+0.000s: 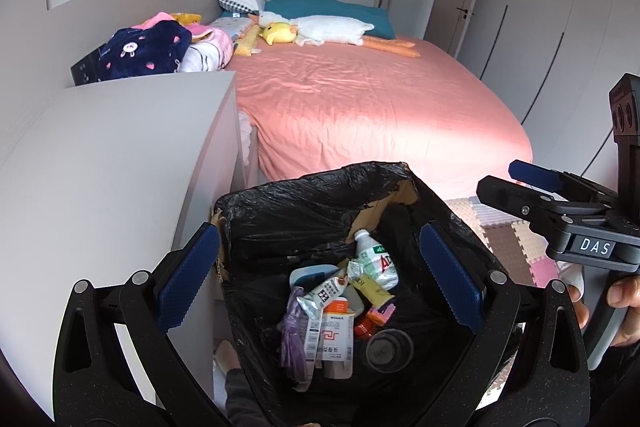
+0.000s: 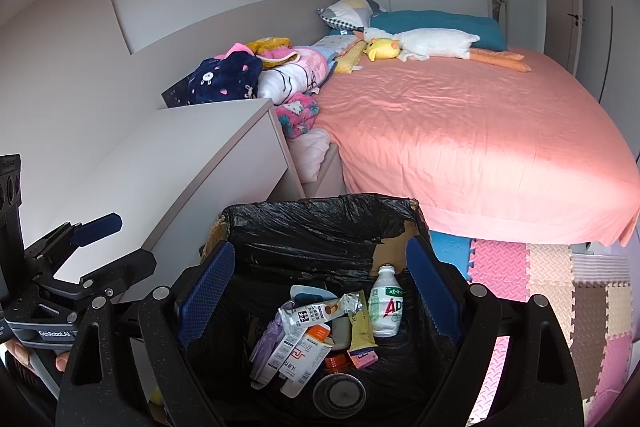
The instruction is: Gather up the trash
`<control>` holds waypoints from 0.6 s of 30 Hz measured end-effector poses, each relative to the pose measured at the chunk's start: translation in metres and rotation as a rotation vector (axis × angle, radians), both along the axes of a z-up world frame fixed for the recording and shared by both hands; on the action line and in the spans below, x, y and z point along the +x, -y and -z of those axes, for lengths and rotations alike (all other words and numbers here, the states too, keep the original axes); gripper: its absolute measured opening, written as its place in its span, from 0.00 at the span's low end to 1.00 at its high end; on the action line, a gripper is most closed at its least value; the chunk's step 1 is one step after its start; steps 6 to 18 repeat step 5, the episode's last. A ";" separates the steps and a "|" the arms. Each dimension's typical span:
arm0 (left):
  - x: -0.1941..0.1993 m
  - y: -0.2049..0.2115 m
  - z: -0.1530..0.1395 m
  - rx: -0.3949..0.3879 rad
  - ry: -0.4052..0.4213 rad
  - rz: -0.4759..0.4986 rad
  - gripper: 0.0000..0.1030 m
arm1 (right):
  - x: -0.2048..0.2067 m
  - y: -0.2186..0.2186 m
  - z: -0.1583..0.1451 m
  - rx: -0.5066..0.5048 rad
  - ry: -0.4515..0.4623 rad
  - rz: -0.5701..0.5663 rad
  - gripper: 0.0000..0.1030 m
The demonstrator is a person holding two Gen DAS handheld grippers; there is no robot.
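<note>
A bedroom here, pale walls and tall white wardrobe doors, with a wide bed under a salmon-pink sheet (image 1: 360, 99) filling the middle of both views. Up at its head lies a long white plush goose with orange legs (image 1: 332, 31) beside a small yellow plush duck (image 1: 278, 33), and a heap of folded fleece blankets, navy and pink, (image 1: 160, 47) sits along the wall side. A plain white cabinet (image 1: 120, 155) stands at the foot of that heap, and pastel foam puzzle mats (image 2: 540, 275) cover the floor. Right below both cameras is the cardboard box lined with a black plastic bag (image 1: 320, 195), standing on the floor between cabinet and bed. Down in the bag lies the trash: a small white plastic drink bottle with a green and red label (image 1: 376, 259), a flattened white medicine carton with red printing (image 1: 334, 343), a crumpled silver snack wrapper (image 1: 324, 293), a purple scrap of plastic (image 1: 292, 331) and a dark round lid (image 1: 388, 349). The left claw (image 1: 320, 275) hangs over the box mouth, blue pads spread wide, nothing between them. The right claw (image 2: 320, 291) hovers over it just the same, spread wide and empty, with a person's fingers (image 1: 624, 299) wrapped on its handle.
</note>
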State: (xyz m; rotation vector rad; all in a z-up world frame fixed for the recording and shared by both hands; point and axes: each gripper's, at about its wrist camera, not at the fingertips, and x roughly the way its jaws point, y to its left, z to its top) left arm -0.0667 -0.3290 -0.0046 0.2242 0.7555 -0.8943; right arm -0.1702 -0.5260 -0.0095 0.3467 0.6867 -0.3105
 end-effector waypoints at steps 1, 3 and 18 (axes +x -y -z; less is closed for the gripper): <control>0.001 0.000 0.000 0.000 -0.006 -0.006 0.94 | -0.001 0.001 0.000 0.000 0.000 0.000 0.85; 0.003 -0.001 0.001 -0.010 -0.026 -0.002 0.94 | -0.002 0.002 0.000 -0.001 0.000 0.000 0.85; 0.004 -0.002 0.001 -0.014 -0.037 0.000 0.94 | -0.002 0.003 -0.001 -0.002 0.000 -0.001 0.85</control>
